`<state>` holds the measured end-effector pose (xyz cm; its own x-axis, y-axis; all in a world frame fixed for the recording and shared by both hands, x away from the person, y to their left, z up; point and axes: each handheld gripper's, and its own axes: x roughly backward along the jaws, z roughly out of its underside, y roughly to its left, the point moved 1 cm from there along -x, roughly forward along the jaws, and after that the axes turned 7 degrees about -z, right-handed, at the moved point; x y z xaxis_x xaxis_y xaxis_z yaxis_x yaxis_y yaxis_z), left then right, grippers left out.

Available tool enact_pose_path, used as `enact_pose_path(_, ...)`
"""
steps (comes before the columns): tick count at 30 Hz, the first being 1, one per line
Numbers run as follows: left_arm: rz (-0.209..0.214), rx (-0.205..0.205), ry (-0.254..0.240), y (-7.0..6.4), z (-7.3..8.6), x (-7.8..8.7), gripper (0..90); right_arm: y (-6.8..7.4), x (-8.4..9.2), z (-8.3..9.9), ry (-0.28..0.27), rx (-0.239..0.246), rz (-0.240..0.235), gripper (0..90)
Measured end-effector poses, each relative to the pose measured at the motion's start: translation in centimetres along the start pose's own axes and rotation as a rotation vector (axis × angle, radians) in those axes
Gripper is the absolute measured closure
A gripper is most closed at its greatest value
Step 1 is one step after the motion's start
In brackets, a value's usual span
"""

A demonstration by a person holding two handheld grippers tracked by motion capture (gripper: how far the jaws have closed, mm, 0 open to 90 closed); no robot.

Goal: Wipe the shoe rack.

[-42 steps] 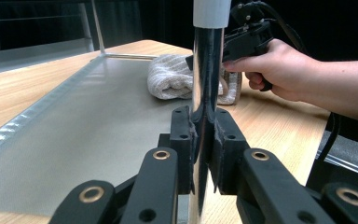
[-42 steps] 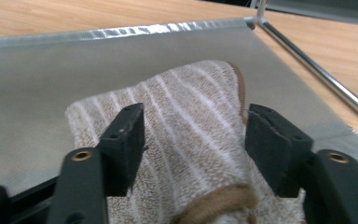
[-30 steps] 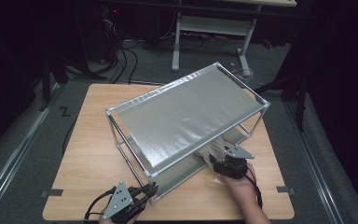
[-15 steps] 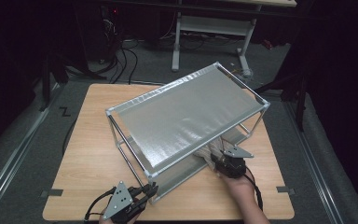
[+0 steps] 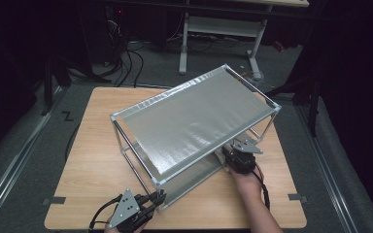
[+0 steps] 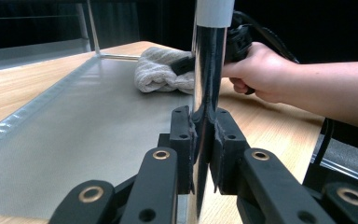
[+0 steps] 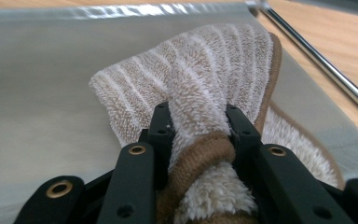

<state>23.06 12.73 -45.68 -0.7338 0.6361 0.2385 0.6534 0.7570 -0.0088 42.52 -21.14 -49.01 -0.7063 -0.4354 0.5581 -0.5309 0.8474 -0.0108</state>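
My right gripper (image 7: 198, 123) has just been closing and now pinches the towel (image 7: 205, 79); my left gripper (image 6: 204, 135) clamps the rack post (image 6: 207, 65). Wiping the lower shelf (image 7: 37, 79) ahead remains.

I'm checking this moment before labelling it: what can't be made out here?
- High view: the cloth and the right gripper tips, hidden under the rack's top shelf.
- Left gripper view: the post hides where the right gripper meets the cloth; the post's top is cut off.
- Right gripper view: the cloth covers the lower shelf behind it.
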Motion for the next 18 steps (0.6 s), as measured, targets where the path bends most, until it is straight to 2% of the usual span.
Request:
enact_pose_path(3,0.001,0.001,-0.001,0.0,0.0,0.0,80.5,-0.1,-0.9,0.4,0.045,-0.014,-0.007,68.8)
enact_pose_path(8,0.001,0.002,-0.002,0.0,0.0,0.0,80.4,1.0,-0.9,0.5,0.045,0.000,-0.037,68.5)
enact_pose_path(13,0.000,0.003,-0.001,0.0,0.0,0.0,80.4,2.8,-0.5,0.7,0.045,0.024,-0.087,68.2)
enact_pose_path(18,0.001,0.002,-0.001,0.0,0.0,0.0,80.4,5.3,0.0,1.2,0.037,0.041,-0.145,67.6)
